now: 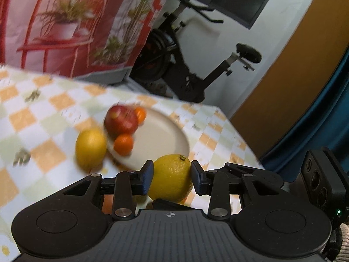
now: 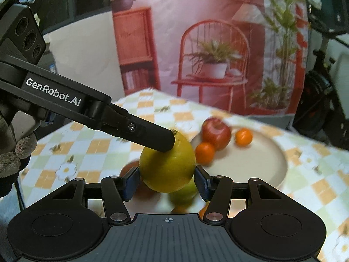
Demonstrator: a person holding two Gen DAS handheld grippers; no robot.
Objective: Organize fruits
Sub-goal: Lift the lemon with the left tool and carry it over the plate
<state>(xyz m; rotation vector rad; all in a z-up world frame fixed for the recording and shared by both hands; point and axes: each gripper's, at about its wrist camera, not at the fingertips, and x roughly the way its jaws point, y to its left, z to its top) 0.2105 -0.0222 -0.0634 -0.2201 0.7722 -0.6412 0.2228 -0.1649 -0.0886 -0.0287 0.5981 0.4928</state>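
Note:
One yellow lemon is held above the checked tablecloth by both grippers. My left gripper is shut on its sides, with the stem end by the right pad. My right gripper is also shut on this lemon, and one left fingertip presses near the stem. On the left of the beige plate lie a red apple and two small oranges. A second lemon rests on the cloth left of the plate.
Under the held lemon the right wrist view shows a greenish fruit and an orange fruit, blurred. A red printed backdrop stands behind the table. An exercise bike is past the table's far edge. A gloved hand holds the left tool.

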